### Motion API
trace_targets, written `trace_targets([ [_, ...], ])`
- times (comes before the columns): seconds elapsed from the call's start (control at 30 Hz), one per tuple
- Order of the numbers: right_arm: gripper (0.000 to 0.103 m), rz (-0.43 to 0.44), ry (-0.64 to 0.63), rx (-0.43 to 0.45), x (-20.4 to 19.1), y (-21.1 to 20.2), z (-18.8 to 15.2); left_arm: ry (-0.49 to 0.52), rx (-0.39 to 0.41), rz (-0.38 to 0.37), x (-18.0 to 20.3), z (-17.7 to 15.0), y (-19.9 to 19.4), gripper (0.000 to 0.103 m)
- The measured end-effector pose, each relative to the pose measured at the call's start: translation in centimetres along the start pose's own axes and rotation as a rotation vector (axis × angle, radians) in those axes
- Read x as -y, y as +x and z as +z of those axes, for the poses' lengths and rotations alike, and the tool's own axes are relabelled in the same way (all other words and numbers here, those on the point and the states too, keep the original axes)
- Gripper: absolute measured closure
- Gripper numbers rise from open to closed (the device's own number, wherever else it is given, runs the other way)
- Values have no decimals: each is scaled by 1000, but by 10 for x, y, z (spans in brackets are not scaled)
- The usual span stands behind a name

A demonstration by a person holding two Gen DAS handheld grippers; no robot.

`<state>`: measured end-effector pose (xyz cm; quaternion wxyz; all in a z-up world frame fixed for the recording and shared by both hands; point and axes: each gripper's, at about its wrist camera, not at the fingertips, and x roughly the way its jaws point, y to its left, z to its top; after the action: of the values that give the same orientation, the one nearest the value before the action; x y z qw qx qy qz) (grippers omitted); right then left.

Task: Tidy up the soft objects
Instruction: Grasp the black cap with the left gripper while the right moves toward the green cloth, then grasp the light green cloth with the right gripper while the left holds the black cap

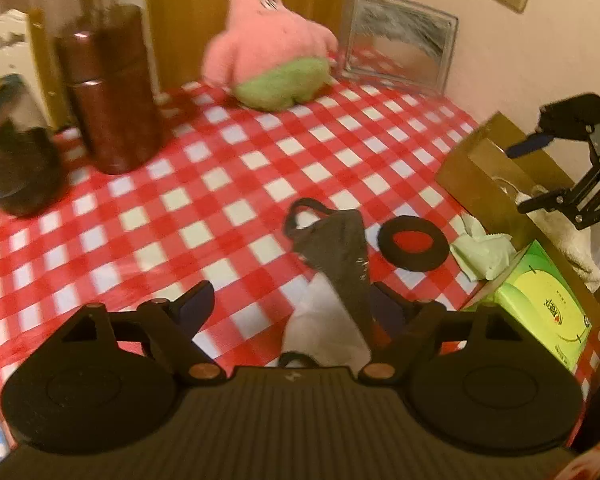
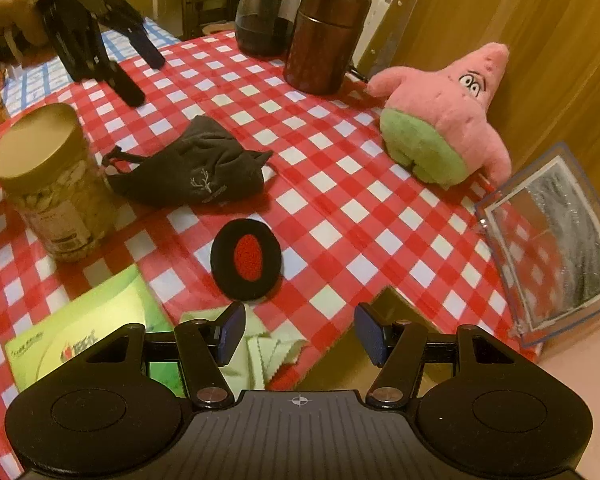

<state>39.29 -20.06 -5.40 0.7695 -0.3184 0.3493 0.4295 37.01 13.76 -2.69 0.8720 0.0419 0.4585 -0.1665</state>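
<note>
A pink and green star plush (image 1: 268, 48) (image 2: 444, 120) sits at the far side of the red checked table (image 1: 220, 168). A black drawstring pouch (image 1: 332, 248) (image 2: 196, 168), a black foam ring (image 1: 388, 248) (image 2: 220, 256) and a crumpled green cloth (image 1: 480, 248) (image 2: 268, 354) lie on the cloth-covered top. My left gripper (image 1: 292, 308) (image 2: 146, 80) hangs open above the pouch's near end, touching nothing. My right gripper (image 2: 302, 332) (image 1: 536, 174) is open just over the green cloth at the table corner, with nothing between its fingers.
A gold-lidded jar (image 2: 48, 176) stands beside the pouch, and a green tissue box (image 1: 540, 308) (image 2: 92, 320) lies near the cloth. A cardboard box (image 1: 472, 176) holding a white towel (image 1: 572, 240) sits off the corner. A brown canister (image 1: 112, 92), a dark jar (image 2: 264, 20) and a clear frame (image 2: 560, 240) line the back.
</note>
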Motion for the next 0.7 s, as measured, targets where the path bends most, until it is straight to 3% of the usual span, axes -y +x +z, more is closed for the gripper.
trace_targets([
  [0.23,42,23,33,-2,6,18,7,49,-108,-90,16,21,56,36],
  [0.37,42,45,43,-10,6,27,6,106,-160,-96,30,27,83,42],
  [0.53,42,60,39,-24,9,32,2,114,-208,-102,33,27,108,86],
  [0.6,42,65,31,-28,10,32,2,114,-216,-93,31,26,111,95],
  [0.7,42,81,2,-41,11,31,2,94,-194,-91,21,30,104,99],
])
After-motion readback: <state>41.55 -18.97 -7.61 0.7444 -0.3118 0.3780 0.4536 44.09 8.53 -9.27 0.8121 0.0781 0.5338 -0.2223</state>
